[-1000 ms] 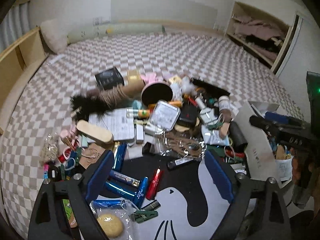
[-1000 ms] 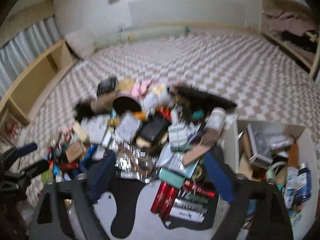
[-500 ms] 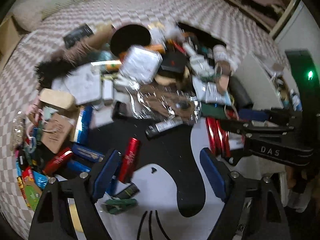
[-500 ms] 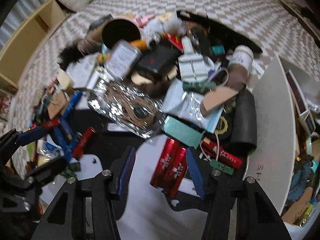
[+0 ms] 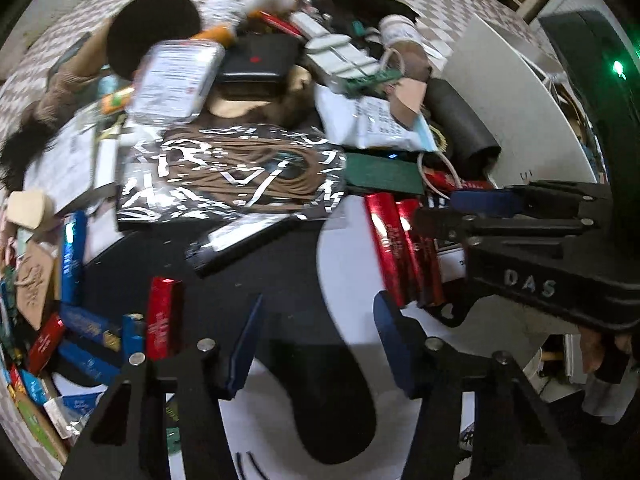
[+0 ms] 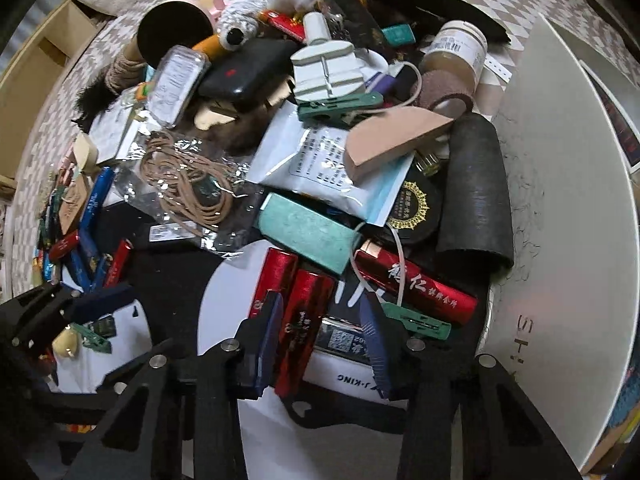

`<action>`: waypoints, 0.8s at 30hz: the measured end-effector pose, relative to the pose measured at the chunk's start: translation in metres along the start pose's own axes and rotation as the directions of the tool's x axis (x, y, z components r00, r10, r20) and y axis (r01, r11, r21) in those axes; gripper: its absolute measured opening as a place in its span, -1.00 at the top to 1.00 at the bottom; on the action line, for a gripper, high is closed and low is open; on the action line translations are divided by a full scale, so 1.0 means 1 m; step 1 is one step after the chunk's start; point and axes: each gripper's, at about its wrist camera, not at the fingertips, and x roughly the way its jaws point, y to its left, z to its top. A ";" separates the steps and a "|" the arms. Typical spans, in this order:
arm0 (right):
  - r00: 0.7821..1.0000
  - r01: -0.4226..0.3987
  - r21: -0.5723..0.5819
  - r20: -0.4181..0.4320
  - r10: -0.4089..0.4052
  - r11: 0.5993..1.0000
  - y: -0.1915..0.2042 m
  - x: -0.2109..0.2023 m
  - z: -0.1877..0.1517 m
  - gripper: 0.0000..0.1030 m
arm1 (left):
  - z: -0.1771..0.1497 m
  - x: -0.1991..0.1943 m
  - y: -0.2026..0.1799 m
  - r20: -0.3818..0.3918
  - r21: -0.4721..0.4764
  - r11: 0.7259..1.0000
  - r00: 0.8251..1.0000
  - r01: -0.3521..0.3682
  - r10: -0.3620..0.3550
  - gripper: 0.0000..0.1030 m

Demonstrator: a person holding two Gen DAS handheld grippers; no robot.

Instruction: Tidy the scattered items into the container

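A: Right gripper (image 6: 324, 328) state?
B: Jaws are spread around a red tube (image 6: 302, 320); no grip is seen. Tube axis is aligned with the fingers.
A: Left gripper (image 5: 316, 344)?
B: Spread, nothing held. Box (image 6: 560, 200) is seen right of the pile.

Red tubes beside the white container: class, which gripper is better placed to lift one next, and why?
Right. The right gripper is open with its fingers either side of a red tube, next to the white container. The left gripper is open over bare cloth.
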 end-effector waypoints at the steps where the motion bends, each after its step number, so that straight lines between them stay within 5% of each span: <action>1: 1.000 0.000 0.000 -0.010 0.000 1.000 -0.001 0.003 0.000 0.29 | 0.001 0.002 -0.003 -0.005 0.007 1.000 1.000 0.004 -0.003 -0.09; 24: 0.998 -0.025 -0.048 -0.063 0.022 0.999 0.012 0.012 0.013 0.32 | 0.004 0.005 0.022 -0.022 0.008 1.000 1.000 0.018 -0.018 -0.09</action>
